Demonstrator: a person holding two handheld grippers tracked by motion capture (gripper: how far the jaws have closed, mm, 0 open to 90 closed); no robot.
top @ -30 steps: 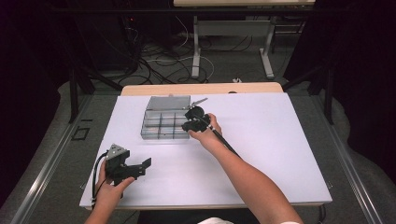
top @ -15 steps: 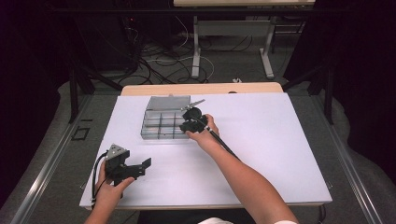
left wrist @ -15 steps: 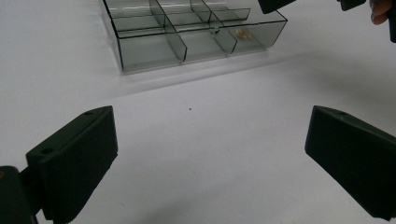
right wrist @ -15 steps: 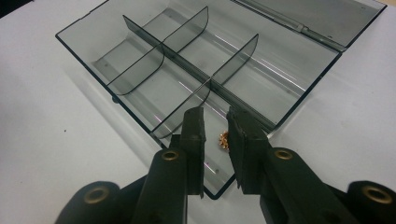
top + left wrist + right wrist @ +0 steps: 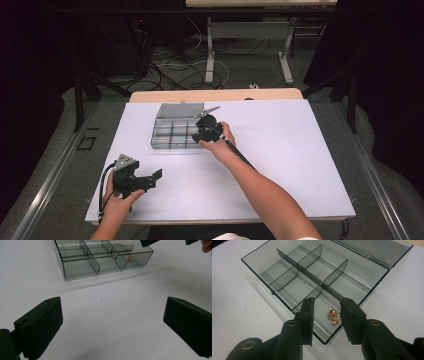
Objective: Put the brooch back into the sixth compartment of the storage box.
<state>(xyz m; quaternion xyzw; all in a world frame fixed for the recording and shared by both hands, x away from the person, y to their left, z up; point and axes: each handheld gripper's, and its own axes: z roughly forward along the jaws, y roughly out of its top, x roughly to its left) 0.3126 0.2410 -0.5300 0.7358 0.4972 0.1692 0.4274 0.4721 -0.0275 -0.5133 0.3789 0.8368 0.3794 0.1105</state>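
Note:
A smoky clear compartment box (image 5: 172, 134) stands with its lid laid back at the far middle of the white table. My right gripper (image 5: 202, 131) hangs over the box's near right corner. Its jaws (image 5: 327, 302) have just been opening and are now open, a small way apart. A small gold ornament (image 5: 333, 315) lies loose on the floor of the compartment below them, touching neither pad. The left gripper view also shows the ornament (image 5: 129, 258) through the box wall (image 5: 77, 268). My left gripper (image 5: 155, 177) rests near the table's front left, jaws (image 5: 113, 302) wide open and holding nothing, pointing at the box.
The box's other compartments (image 5: 287, 277) look bare. Bare white tabletop (image 5: 290, 145) stretches to the right and front of the box. Beyond the far edge are table legs and cables (image 5: 210, 65) on the floor.

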